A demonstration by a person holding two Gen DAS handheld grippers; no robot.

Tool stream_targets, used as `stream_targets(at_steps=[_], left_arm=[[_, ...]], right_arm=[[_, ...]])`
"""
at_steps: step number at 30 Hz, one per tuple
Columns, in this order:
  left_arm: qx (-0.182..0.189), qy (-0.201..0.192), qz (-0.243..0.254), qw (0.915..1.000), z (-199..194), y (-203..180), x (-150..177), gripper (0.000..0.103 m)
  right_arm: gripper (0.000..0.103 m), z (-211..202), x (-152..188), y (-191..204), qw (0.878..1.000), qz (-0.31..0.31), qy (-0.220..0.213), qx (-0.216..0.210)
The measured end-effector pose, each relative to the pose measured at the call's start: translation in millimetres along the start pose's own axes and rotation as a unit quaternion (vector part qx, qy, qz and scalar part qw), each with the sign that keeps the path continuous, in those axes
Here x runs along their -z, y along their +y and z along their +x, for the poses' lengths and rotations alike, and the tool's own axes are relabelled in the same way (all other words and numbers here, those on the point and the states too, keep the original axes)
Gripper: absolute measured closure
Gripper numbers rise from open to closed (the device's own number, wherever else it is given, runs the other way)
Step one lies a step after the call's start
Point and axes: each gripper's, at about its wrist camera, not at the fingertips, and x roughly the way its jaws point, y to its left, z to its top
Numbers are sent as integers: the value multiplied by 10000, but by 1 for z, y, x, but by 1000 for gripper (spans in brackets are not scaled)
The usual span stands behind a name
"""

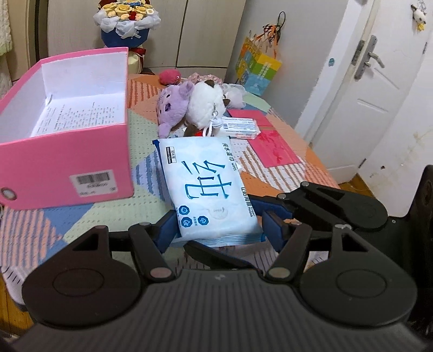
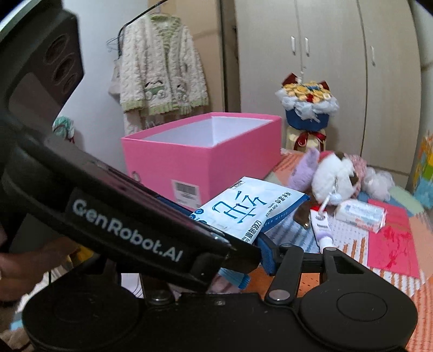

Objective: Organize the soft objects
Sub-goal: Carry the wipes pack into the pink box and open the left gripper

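My left gripper (image 1: 217,230) is shut on a light blue pack of wet wipes (image 1: 208,186) and holds it above the table, right of the open pink box (image 1: 67,162). The pack also shows in the right wrist view (image 2: 249,208), in front of the pink box (image 2: 203,159). My right gripper (image 2: 243,260) sits just under and beside the left one; its left finger is hidden behind the left gripper's body, so I cannot tell its state. A purple plush (image 1: 173,105) and a white plush (image 1: 205,108) lie together at the table's middle.
A patterned cloth (image 1: 140,130) covers the table. A small tissue pack (image 1: 240,127), a red envelope (image 1: 273,149) and a tube (image 2: 322,230) lie to the right. A flower bouquet (image 1: 127,21) and a colourful bag (image 1: 257,67) stand at the back. A door (image 1: 365,81) is at right.
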Motion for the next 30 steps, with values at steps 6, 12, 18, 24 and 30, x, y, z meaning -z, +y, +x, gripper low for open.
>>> stream_targets(at_steps=[6, 12, 18, 24, 30], left_arm=[[-12, -166, 74, 9998, -41, 0, 7, 37], [-107, -336, 91, 9993, -73, 14, 0, 37], [-189, -469, 148, 9986, -86, 34, -30, 36], [-291, -433, 129, 9986, -72, 66, -73, 37], [-258, -345, -200, 9989, -39, 116, -117, 37]], right_arm=[[42, -25, -14, 46, 9980, -539, -87, 323], [42, -32, -34, 59, 9987, -463, -167, 88], [42, -23, -64, 65, 9976, -567, -392, -43], [42, 14, -99, 59, 9978, -492, -435, -126], [42, 72, -137, 40, 9988, -363, -220, -261]])
